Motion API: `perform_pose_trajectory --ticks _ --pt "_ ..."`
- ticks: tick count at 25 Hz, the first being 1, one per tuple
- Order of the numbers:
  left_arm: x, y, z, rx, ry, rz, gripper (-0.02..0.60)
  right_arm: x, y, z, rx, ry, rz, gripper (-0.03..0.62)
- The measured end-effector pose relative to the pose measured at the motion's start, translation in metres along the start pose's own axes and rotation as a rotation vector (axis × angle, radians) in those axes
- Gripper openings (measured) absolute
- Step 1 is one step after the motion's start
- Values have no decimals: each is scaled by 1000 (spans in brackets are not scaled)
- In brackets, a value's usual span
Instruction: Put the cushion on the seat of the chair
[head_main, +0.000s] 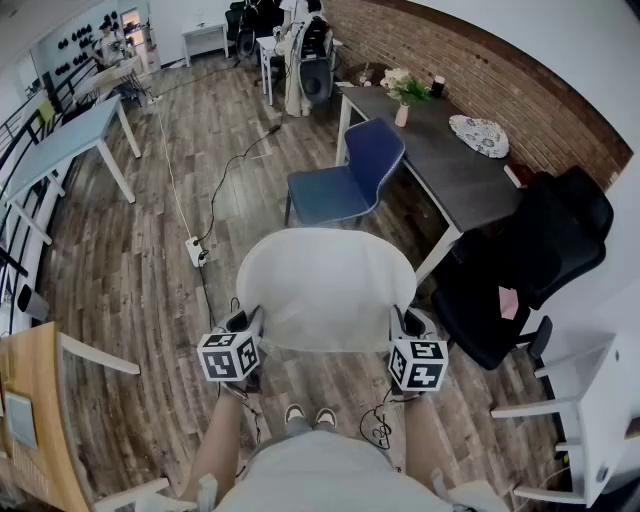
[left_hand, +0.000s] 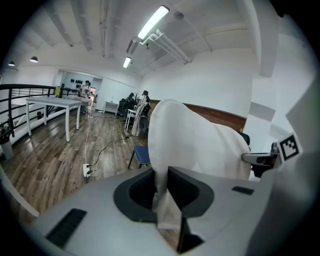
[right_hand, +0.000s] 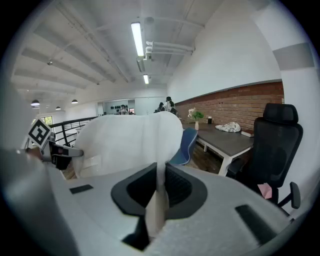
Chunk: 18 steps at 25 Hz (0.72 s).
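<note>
Head view: my left claw (head_main: 250, 323) and right claw (head_main: 401, 322) each pinch the white cushion (head_main: 325, 288) by its near corners, mid-frame. I'd carry it level to the blue chair (head_main: 328, 194) higher in frame, then lower it flat onto the seat.

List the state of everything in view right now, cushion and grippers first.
cushion: held up between both grippers, not yet on any chair.
left gripper: fingers shut on the cushion's left edge.
right gripper: fingers shut on the cushion's right edge.
blue chair: upright, seat empty.
</note>
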<state>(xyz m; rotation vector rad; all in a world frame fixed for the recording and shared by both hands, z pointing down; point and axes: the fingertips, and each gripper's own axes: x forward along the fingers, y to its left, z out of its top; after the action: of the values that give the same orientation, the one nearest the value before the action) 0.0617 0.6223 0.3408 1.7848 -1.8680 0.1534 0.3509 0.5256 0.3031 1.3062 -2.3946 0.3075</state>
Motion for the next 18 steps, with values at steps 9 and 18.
perform_pose_trajectory --ticks 9,18 --pt "2 18 7 6 3 -12 53 8 16 4 4 -2 -10 39" --pt "12 42 14 22 1 -57 54 27 34 7 20 4 -43 43"
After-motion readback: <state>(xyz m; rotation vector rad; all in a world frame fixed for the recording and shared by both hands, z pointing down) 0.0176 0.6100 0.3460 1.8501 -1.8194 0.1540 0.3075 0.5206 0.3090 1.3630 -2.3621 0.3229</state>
